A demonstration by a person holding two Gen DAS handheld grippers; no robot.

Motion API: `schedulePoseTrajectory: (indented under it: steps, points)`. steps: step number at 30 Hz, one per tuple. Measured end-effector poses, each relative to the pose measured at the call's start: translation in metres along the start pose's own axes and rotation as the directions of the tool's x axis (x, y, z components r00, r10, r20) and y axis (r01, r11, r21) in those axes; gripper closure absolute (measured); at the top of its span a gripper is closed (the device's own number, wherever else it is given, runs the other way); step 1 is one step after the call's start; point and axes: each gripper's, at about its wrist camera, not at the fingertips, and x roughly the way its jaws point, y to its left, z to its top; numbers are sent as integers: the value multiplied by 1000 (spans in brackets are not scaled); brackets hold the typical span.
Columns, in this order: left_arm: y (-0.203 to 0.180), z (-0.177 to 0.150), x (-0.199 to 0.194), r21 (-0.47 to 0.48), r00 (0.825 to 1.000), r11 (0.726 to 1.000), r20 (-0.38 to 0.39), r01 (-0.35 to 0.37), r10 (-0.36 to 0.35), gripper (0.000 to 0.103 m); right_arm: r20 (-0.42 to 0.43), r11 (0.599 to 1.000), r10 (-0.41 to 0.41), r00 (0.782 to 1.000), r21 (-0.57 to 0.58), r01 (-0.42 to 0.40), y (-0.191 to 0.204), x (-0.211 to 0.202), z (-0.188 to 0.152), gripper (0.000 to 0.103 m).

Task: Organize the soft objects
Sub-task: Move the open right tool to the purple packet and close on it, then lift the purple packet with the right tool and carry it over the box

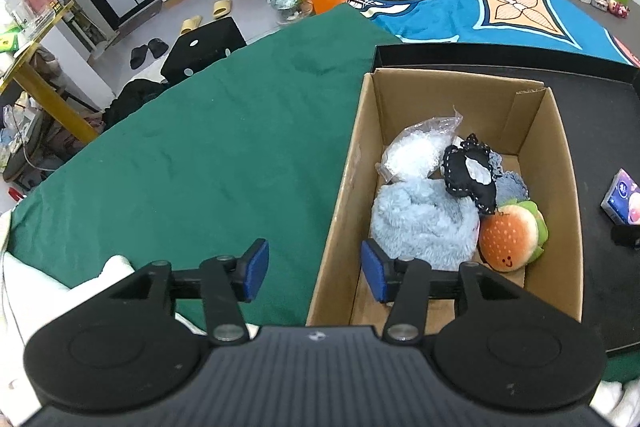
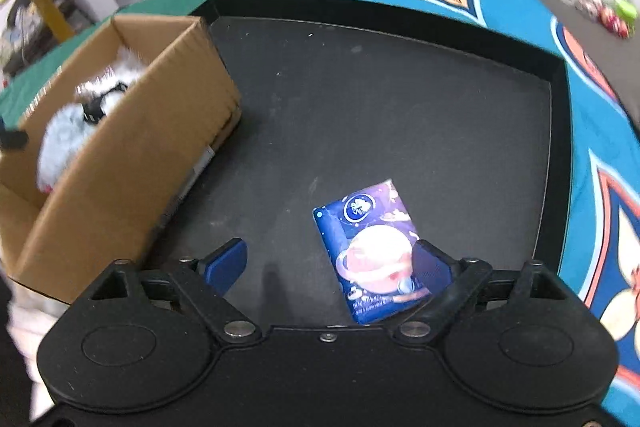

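The tissue pack [image 2: 370, 251], lower right of the tray [image 2: 400, 87], looks light, squashy and slippery; pinching across its narrow sides seems best. Both the right gripper [image 2: 332, 267] and the left gripper [image 1: 316, 269] are gaping open, empty.

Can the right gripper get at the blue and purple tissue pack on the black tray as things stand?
Probably yes. The right gripper is open, and the blue and purple tissue pack lies flat on the black tray between its fingers, nearer one finger. Nothing lies over it; the brown cardboard box stands off to the side.
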Motion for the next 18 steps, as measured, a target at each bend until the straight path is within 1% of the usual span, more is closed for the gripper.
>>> schedulePoseTrajectory:
  steps: [2, 5, 6, 7, 8, 10, 11, 12, 13, 15, 18]
  points:
    - [-3, 1, -1, 13, 1000, 1000, 2, -7, 7, 53, 2, 999, -24, 1000, -40, 24, 3, 5, -2, 6]
    - [-6, 1, 0, 27, 1000, 999, -4, -17, 17, 53, 3, 993, -68, 998, -98, 68, 6, 9, -8, 7]
    - [-6, 2, 0, 30, 1000, 999, -6, -19, 19, 53, -5, 991, -84, 996, -106, 83, 4, 10, -8, 11]
    - [-7, 2, 0, 32, 1000, 999, -7, -21, 21, 53, -30, 991, -91, 995, -96, 88, 0, 14, -8, 16]
    - [-8, 2, -1, 34, 1000, 999, -7, -22, 22, 53, -43, 996, -75, 996, -56, 73, -6, 15, -9, 18]
    - [-8, 2, -2, 38, 1000, 999, -7, -25, 25, 53, -24, 995, -95, 995, -43, 94, -12, 10, -9, 32]
    - [-8, 2, -3, 38, 1000, 999, -6, -26, 27, 53, -14, 995, -98, 995, -34, 97, -14, 7, -8, 49]
    - [-8, 2, -3, 37, 1000, 999, -5, -26, 26, 53, -11, 995, -103, 995, -10, 102, -17, 4, -8, 75]
    - [-8, 2, -4, 36, 1000, 999, -4, -24, 24, 53, -15, 996, -87, 996, 29, 87, -24, 0, -6, 82]
    - [-8, 0, -7, 35, 1000, 999, 2, -20, 20, 53, -17, 994, -32, 999, 106, 33, -33, -6, -8, 83]
    - [-6, -1, -10, 38, 1000, 999, 11, -17, 17, 53, 27, 990, -28, 999, 137, 24, -37, -22, -10, 83]
